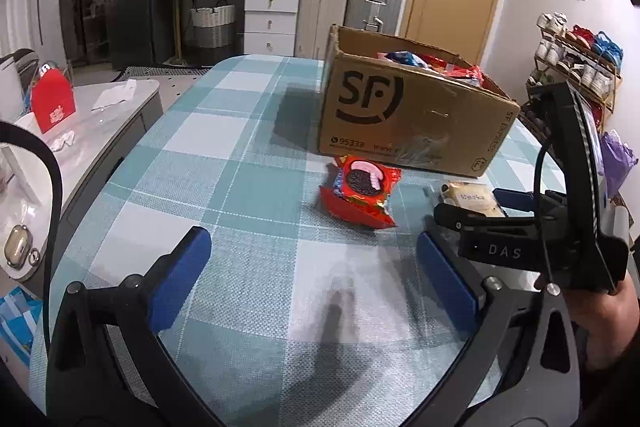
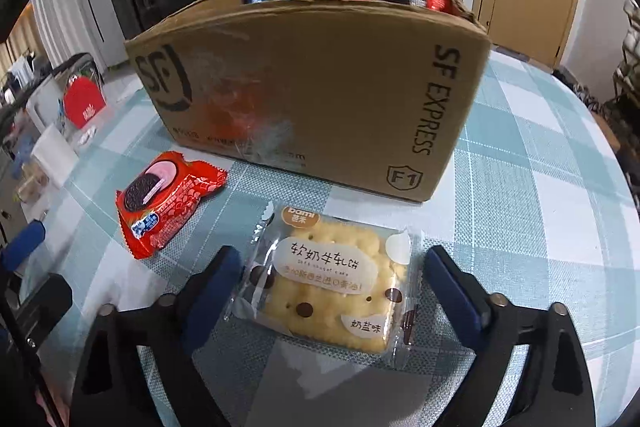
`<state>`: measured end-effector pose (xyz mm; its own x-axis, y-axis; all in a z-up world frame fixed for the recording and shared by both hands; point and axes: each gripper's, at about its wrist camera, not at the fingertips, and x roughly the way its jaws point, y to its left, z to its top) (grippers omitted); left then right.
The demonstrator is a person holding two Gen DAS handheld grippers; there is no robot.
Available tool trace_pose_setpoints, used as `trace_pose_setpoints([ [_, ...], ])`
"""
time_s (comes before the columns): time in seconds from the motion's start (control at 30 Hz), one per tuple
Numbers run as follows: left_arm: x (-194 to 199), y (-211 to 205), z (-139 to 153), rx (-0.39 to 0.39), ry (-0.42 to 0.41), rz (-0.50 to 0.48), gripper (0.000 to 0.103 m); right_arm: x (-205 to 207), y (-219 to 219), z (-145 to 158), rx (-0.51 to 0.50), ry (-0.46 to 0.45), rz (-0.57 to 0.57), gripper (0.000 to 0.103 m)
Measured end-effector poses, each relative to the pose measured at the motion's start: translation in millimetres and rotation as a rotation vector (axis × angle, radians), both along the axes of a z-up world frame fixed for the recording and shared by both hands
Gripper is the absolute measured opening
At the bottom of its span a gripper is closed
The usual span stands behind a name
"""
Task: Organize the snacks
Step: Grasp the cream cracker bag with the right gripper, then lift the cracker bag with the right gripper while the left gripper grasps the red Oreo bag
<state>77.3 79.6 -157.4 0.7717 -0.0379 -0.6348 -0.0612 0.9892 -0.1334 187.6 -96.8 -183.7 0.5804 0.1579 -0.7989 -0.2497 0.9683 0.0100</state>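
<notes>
The right tool (image 2: 332,287) tilts steeply down over the checked surface (image 2: 540,195), its parted fingers straddling a clear-wrapped biscuit pack (image 2: 328,287) without pressing it. At ten o'clock lies a red cookie packet (image 2: 164,203); at twelve stands the cardboard box (image 2: 312,87). The left tool (image 1: 312,279) hovers wide open, empty.

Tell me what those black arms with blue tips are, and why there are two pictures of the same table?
Those are two grabber tools, each held in a person's hand, and each has a small camera looking along its two blue fingers. One picture is from the left gripper, the other from the right gripper.

On the checked tablecloth stands a cardboard box with snacks already in it. In front of it lie a red cookie packet and a clear cake packet.

The left gripper is open over bare cloth. The right gripper's fingers sit on either side of the cake packet but do not squeeze it yet. Nothing is held.
</notes>
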Motion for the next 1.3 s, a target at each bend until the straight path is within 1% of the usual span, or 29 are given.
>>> trace_pose_setpoints([
  [0.03,1,1,0,-0.003,0.002,0.001,0.103,0,0,-1,-0.005,-0.002,0.002,0.088],
  [0.13,-1,2,-1,-0.005,-0.001,0.010,0.103,-3,3,-1,-0.024,-0.017,0.014,0.076],
  [0.27,-2,2,1,0.005,-0.010,0.017,0.103,-9,3,0,-0.021,-0.028,0.033,0.067],
  [0.43,-2,-2,1,0.029,-0.007,0.021,0.103,-19,-8,1,0.022,-0.030,0.032,0.065],
  [0.5,-2,-3,1,0.038,-0.006,0.022,0.103,-25,-13,6,0.040,-0.053,0.031,0.065],
  [0.63,-1,-5,0,0.055,0.003,0.027,0.103,-46,-20,20,0.049,-0.098,0.072,0.065],
  [0.7,0,-7,0,0.065,0.010,0.025,0.103,-51,-22,24,0.074,-0.103,0.074,0.065],
  [0.83,7,-14,-4,0.086,0.045,-0.013,0.103,-63,-47,25,0.182,-0.099,0.059,0.065],
  [0.93,11,-17,-6,0.080,0.052,-0.052,0.103,-69,-59,24,0.220,-0.098,0.061,0.065],
  [1.0,16,-19,-4,0.086,0.039,-0.072,0.103,-74,-63,25,0.230,-0.109,0.072,0.065],
  [1.03,21,-21,-2,0.099,0.031,-0.074,0.103,-77,-65,26,0.240,-0.123,0.078,0.065],
  [1.17,46,-28,4,0.119,0.053,-0.115,0.103,-78,-68,25,0.290,-0.133,0.089,0.065],
  [1.23,63,-35,2,0.133,0.084,-0.131,0.103,-78,-72,25,0.318,-0.137,0.089,0.065],
  [1.3,79,-40,-4,0.135,0.134,-0.145,0.103,-78,-74,25,0.336,-0.136,0.090,0.065],
])
